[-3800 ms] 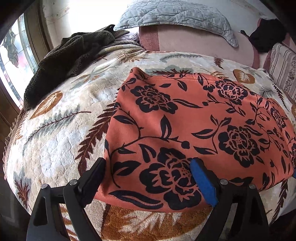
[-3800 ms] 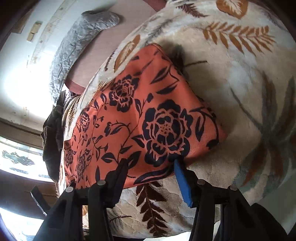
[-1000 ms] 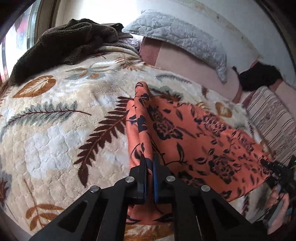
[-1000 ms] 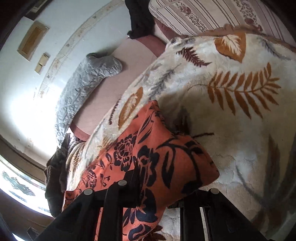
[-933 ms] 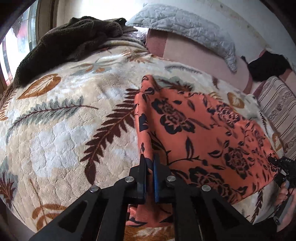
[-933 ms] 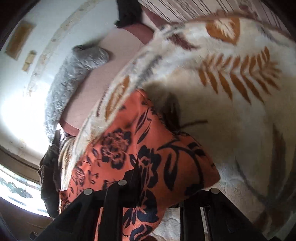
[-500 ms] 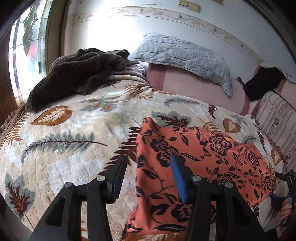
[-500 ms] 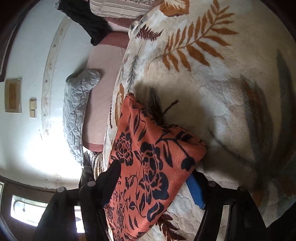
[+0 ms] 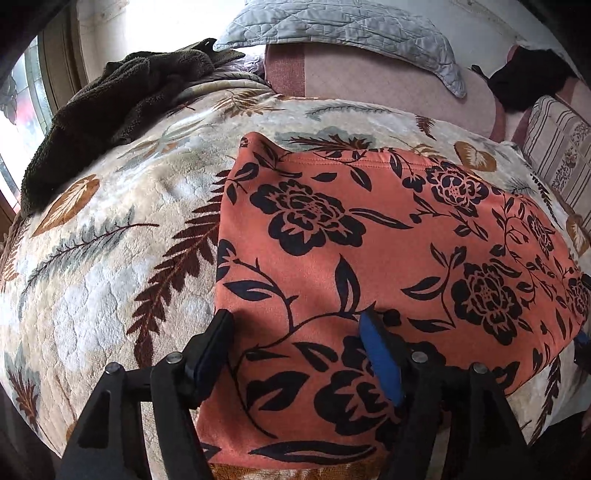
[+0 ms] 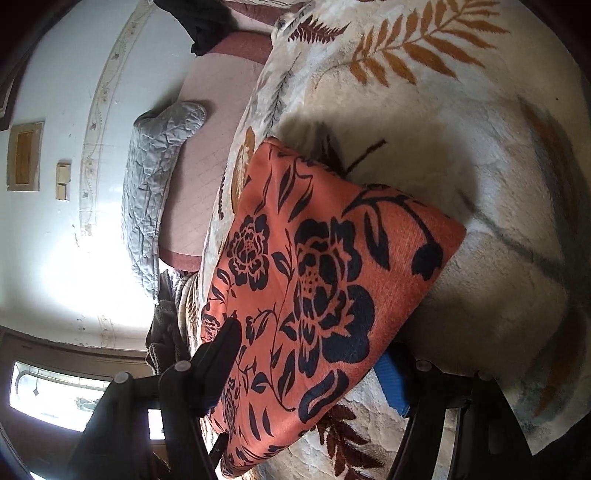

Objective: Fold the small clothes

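An orange garment with black flowers [image 9: 369, 258] lies flat, folded into a rectangle, on a leaf-patterned blanket [image 9: 92, 258]. My left gripper [image 9: 295, 347] is open, its jaws spread over the garment's near left part, holding nothing. In the right wrist view the same garment [image 10: 314, 288] shows from its right end, one corner pointing right. My right gripper [image 10: 314, 369] is open, its fingers either side of the garment's near edge. A bit of the right gripper shows at the right edge of the left wrist view [image 9: 581, 347].
A dark brown fleece [image 9: 122, 99] is heaped at the blanket's far left by a window. A grey quilted pillow [image 9: 340, 26] and pink bed cover [image 9: 369, 74] lie behind. A striped cushion [image 9: 557, 147] and black cloth [image 9: 528, 77] are far right.
Both grippers, shut on the garment's near edge a second ago, have opened and let it go. The garment now lies flat again and both grippers have dropped closer over it.
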